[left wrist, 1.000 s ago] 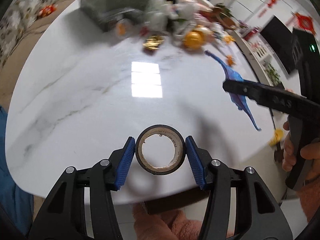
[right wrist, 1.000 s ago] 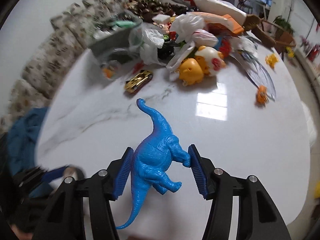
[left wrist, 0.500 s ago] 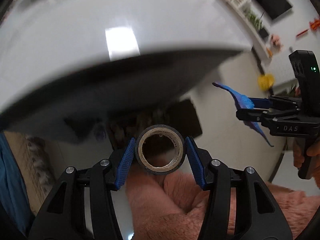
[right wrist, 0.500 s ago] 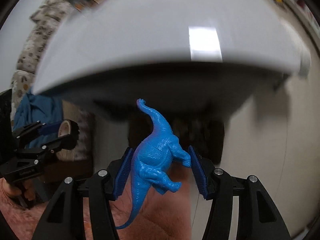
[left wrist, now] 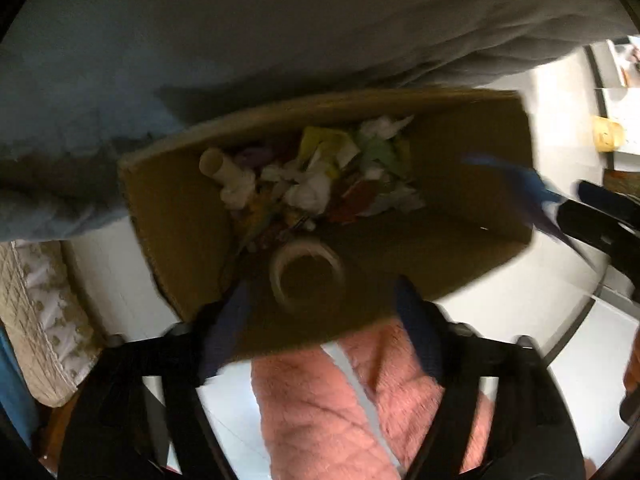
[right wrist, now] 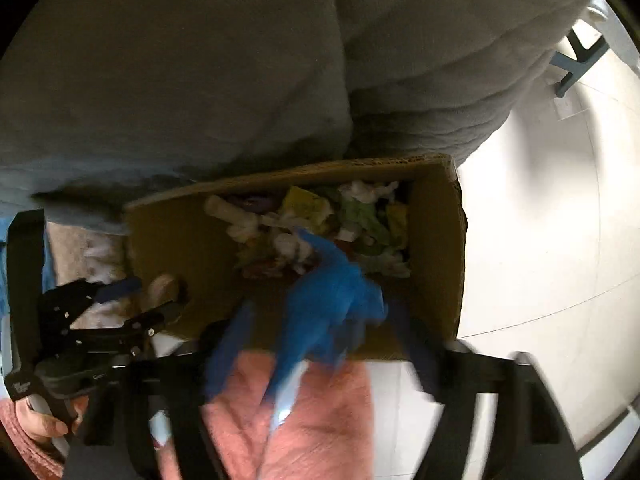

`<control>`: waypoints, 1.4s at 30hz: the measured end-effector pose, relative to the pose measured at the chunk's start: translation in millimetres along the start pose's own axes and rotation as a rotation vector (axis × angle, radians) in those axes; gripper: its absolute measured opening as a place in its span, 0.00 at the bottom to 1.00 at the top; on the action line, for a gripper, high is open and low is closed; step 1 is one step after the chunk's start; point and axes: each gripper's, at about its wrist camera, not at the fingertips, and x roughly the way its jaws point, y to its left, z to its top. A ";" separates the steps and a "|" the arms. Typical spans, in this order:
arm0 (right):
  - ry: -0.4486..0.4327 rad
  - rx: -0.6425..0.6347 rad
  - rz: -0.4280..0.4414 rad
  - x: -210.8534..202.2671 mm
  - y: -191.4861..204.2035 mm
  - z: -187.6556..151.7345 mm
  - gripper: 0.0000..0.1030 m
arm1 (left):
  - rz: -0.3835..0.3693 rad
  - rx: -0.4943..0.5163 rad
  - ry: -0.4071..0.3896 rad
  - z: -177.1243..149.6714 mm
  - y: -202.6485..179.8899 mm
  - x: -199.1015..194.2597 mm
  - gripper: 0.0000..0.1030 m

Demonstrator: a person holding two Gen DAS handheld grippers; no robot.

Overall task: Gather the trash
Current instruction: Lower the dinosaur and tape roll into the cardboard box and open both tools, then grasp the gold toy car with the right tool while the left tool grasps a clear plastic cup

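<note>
A brown cardboard box [left wrist: 168,240] [right wrist: 436,240] stands on the floor below both grippers, holding crumpled paper and wrappers [left wrist: 320,176] [right wrist: 320,224]. My left gripper [left wrist: 324,320] hangs over the box with its jaws opening. The tape roll [left wrist: 306,276] [right wrist: 162,286] sits blurred between the pads, and neither pad touches it. My right gripper [right wrist: 320,344] points straight down over the box, jaws also opening. The blue toy dinosaur [right wrist: 332,300] [left wrist: 520,184] is blurred between its spread fingers and looks loose. In the right wrist view the left gripper [right wrist: 120,300] shows at the left.
A grey cloth [left wrist: 320,20] hangs over the far side of the box. Pink fleecy legs [left wrist: 340,408] are right under the grippers. White floor tiles [right wrist: 540,240] lie to the right, and a quilted beige cushion [left wrist: 36,320] lies at the left.
Both grippers have dropped from table height to above the box and tipped downward. Both pairs of jaws have spread, and the tape roll and dinosaur are no longer pinched.
</note>
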 end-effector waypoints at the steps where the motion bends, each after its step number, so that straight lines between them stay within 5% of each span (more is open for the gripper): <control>1: -0.007 -0.003 -0.006 2.1 -1.8 1.1 0.80 | 0.025 -0.005 -0.004 0.7 3.4 5.1 0.76; 10: -0.030 0.012 0.023 -27.7 1.0 4.5 0.82 | 0.033 -0.037 0.028 -17.5 18.6 -9.8 0.79; 17: -0.115 -0.094 0.165 -155.4 46.2 -8.7 0.82 | 0.021 0.028 -0.073 -76.7 20.5 -142.7 0.81; 24: -0.367 -0.261 0.318 -302.9 125.2 -12.8 0.86 | 0.058 0.070 -0.296 -113.8 41.5 -278.9 0.86; 30: -0.548 -0.334 0.296 -340.9 218.6 70.0 0.87 | 0.047 -0.090 -0.452 -118.1 100.6 -340.7 0.88; 36: -0.541 -0.304 0.171 -299.7 318.9 187.2 0.78 | -0.032 -0.188 -0.499 -121.9 140.4 -358.8 0.88; 42: -0.538 -0.216 -0.021 -257.6 370.5 267.4 0.67 | 0.003 -0.252 -0.526 -142.4 173.3 -364.3 0.88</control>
